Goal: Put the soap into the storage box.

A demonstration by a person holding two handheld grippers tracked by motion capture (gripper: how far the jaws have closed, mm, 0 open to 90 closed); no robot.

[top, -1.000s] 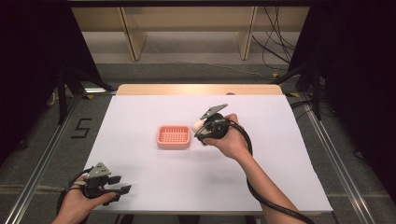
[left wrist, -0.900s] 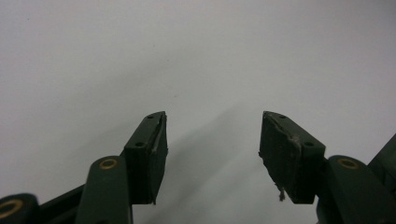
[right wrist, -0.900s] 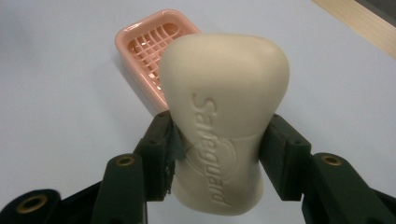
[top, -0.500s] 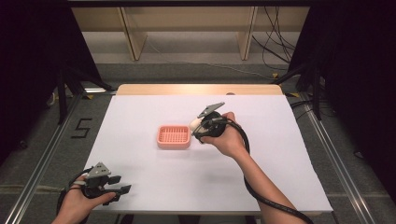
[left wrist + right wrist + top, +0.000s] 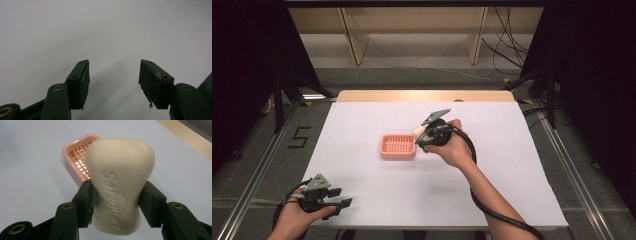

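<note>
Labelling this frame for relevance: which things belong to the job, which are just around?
In the job:
- soap bar, clamped in the right gripper
- pink soap dish, just beside it

Just around:
- left gripper, open over bare table
- wooden shelving and cables behind

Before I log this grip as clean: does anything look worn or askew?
Yes: the left gripper has a frayed pad with a loose thread. The soap bar sits squarely between the right gripper's jaws.
</note>
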